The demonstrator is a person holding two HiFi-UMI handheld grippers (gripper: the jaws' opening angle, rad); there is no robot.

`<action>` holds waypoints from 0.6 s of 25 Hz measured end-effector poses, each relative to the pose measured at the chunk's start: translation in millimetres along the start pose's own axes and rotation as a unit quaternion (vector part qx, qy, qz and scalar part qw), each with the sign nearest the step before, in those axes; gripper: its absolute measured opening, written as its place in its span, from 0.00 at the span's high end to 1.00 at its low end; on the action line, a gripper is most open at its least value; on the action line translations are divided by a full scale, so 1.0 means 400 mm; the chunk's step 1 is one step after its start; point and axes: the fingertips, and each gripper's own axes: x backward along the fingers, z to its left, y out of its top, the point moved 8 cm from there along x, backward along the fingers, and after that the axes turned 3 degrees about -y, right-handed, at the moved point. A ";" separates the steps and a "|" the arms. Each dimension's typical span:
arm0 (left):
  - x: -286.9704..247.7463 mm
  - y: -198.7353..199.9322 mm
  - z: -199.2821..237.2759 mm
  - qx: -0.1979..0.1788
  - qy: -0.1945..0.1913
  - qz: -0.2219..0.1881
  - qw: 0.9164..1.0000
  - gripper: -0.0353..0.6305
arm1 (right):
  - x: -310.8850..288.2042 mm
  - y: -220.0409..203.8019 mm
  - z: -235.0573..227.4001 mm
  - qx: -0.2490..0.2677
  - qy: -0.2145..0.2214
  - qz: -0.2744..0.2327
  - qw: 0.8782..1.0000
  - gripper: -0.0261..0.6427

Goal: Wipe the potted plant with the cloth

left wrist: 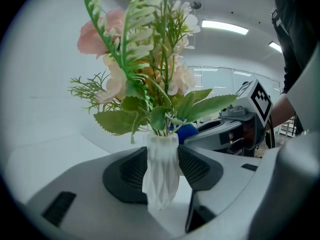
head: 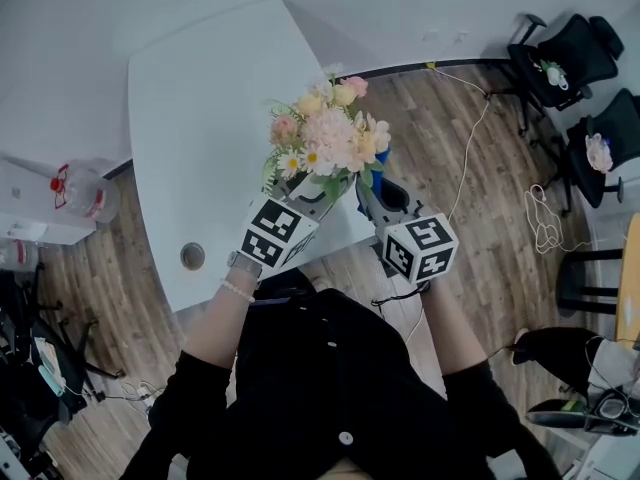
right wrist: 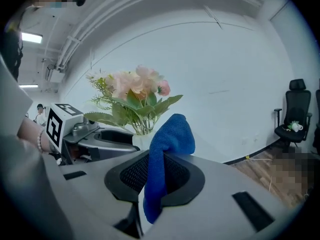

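1. White tabletop (head: 200, 138) fills the upper left of the head view, with wood floor around it; the potted plant (head: 325, 138) (pink and cream blooms over green leaves, in a white faceted vase (left wrist: 161, 154)) sits at the table's near edge, right in front of the person.
2. The left gripper (left wrist: 161, 176) pinches the vase, one dark pad pressed on each side of its waist; whether the base rests on the table or hangs clear of it is hard to settle from these views.
3. The right gripper (right wrist: 161, 176) is clamped on the blue cloth (right wrist: 172, 134); a folded lobe stands up beyond the jaws and a tail hangs below them; the lobe lies just beside the lowest leaves, near the vase mouth.
4. The step in hand looks to be bringing the cloth onto the foliage. To do it well, the left grip should hold the vase steady and upright; the soft lobe should lead, not the hard jaw tips; each leaf is best stroked lightly from stem to tip, since the thin stems will probably bend and the vase could twist between the pads.
5. Counted: one potted plant; one cloth; two grippers; one table; two black office chairs (head: 565, 53) at the far right.
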 end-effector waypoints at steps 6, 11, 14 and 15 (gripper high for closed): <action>0.001 0.003 0.000 0.000 0.000 -0.001 1.000 0.64 | 0.006 -0.016 0.021 0.032 0.003 0.011 0.999 0.84; 0.002 0.001 0.001 0.002 -0.002 0.000 1.000 0.64 | 0.000 -0.059 0.021 0.028 0.000 0.033 0.999 0.84; 0.002 0.002 0.002 0.002 -0.002 0.001 1.000 0.64 | -0.009 -0.092 0.021 0.018 -0.002 0.051 0.999 0.84; 0.001 0.002 0.002 0.002 -0.002 0.001 1.000 0.64 | -0.013 -0.104 0.021 0.012 -0.003 0.056 0.998 0.84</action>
